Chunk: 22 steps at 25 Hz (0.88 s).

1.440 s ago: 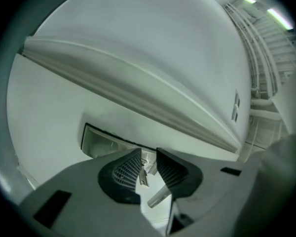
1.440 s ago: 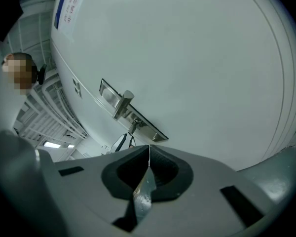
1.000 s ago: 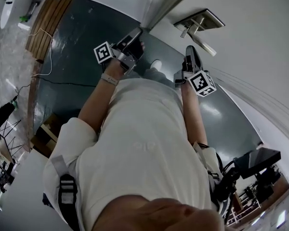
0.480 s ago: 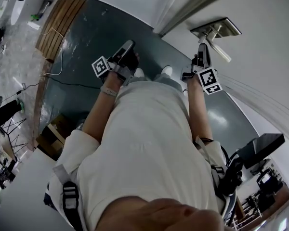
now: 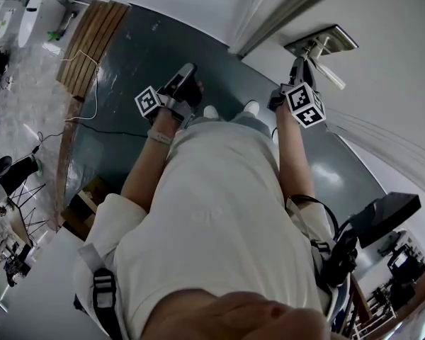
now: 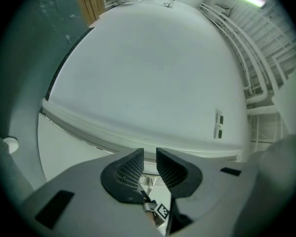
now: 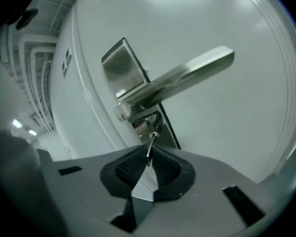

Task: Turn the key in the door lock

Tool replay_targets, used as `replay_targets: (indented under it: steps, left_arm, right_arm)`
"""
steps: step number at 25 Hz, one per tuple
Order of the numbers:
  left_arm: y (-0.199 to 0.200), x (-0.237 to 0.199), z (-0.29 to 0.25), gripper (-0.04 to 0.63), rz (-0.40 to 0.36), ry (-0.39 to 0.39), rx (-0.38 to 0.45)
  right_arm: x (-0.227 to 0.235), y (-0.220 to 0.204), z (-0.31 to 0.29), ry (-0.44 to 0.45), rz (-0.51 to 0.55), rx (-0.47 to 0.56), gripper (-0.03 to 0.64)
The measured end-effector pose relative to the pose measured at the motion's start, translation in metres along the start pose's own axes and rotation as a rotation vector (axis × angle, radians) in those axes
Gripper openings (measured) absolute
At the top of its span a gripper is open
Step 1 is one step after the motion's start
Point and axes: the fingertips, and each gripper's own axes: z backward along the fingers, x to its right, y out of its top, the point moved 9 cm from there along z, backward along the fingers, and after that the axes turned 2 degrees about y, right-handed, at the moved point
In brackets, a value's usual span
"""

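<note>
Two ribbed right gripper (image 7: 148, 158) pads (image 7: 129, 170) pinch the thin metal key (image 7: 150, 143); left gripper (image 6: 149, 164) stands narrowly open.

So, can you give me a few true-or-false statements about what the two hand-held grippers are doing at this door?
1. The right hand-held gripper is pinching the key. True.
2. The key sits above the door handle. False: it sits below the handle.
3. The left hand-held gripper is gripping the door handle. False: its jaws stand apart with nothing between them, away from the handle.
4. The door handle is silver-coloured metal. True.
</note>
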Motion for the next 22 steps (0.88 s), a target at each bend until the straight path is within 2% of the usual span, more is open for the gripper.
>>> replay_targets:
  steps: [4,7,10,12,14,17,20,22]
  left_arm:
    - [0.001,-0.002,-0.001,0.083,0.009,0.009,0.003]
    - [-0.002,0.001,-0.004,0.081,0.007,0.004,-0.011]
    - [-0.009,0.013,-0.006,0.080,-0.036,-0.031,-0.032]
    - [-0.013,0.026,-0.007,0.057,-0.140,-0.044,-0.069]
    - [-0.016,0.043,-0.007,0.054,-0.284,-0.038,-0.124]
    - [-0.028,0.066,-0.006,0.041,-0.457,-0.039,-0.203]
    - [-0.053,0.085,-0.003,0.037,-0.616,-0.062,-0.266]
    - [-0.066,0.094,-0.002,0.034,-0.697,-0.067,-0.283]
  right_arm:
    - [-0.012,-0.001,0.000,-0.105,0.210,-0.021,0.052]
    - [-0.018,0.001,0.002,-0.123,0.224,-0.031,0.052]
    - [-0.017,0.003,0.009,-0.082,0.189,-0.042,0.054]
    - [-0.016,0.006,0.020,-0.043,0.187,-0.041,0.054]
    - [-0.022,0.011,0.039,0.014,0.217,-0.020,0.054]
    - [-0.035,0.019,0.075,0.160,0.254,0.017,0.054]
    - [-0.031,0.021,0.112,0.282,0.211,0.025,0.054]
    - [-0.026,0.021,0.128,0.322,0.193,0.021,0.054]
